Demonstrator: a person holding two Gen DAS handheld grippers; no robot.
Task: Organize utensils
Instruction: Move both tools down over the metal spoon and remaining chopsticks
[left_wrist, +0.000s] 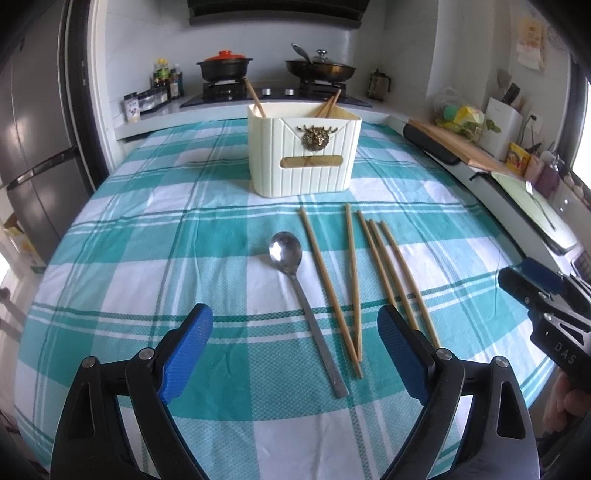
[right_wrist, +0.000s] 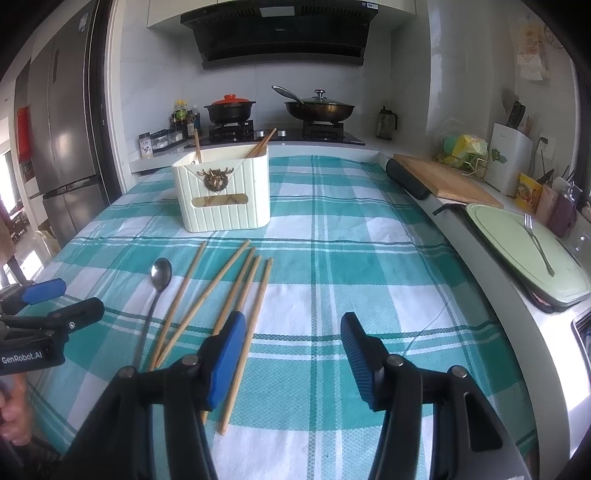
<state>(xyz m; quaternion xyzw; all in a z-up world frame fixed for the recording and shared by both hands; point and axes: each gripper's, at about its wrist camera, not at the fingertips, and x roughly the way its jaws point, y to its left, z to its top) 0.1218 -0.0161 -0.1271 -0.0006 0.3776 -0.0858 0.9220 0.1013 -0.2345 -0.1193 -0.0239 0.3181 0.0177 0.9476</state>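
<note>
- Left wrist view: we see our left tool (left_wrist: 295, 354) spread wide and holding nothing, poised above the teal checked table (left_wrist: 147, 258).
- Between its blue pads lie the handle end of the metal spoon (left_wrist: 295, 277) and the near tips of two chopsticks that cross there; the five loose chopsticks (left_wrist: 354, 280) lie just right of the spoon.
- Beyond them stands the cream utensil holder (left_wrist: 304, 155), upright, with a few chopsticks leaning inside.
- The right tool (left_wrist: 532, 284) shows at the right edge, well apart from the utensils.
- Right wrist view: we see our right tool (right_wrist: 293, 358) also wide and empty, its left pad above the rightmost chopsticks (right_wrist: 236, 314).
- The spoon (right_wrist: 157, 295) lies left of them, the holder (right_wrist: 221, 192) farther back, the left tool (right_wrist: 55, 306) at the left edge.
- A fork (right_wrist: 537, 243) rests on a pale green board (right_wrist: 509, 243) beside the table.
</note>
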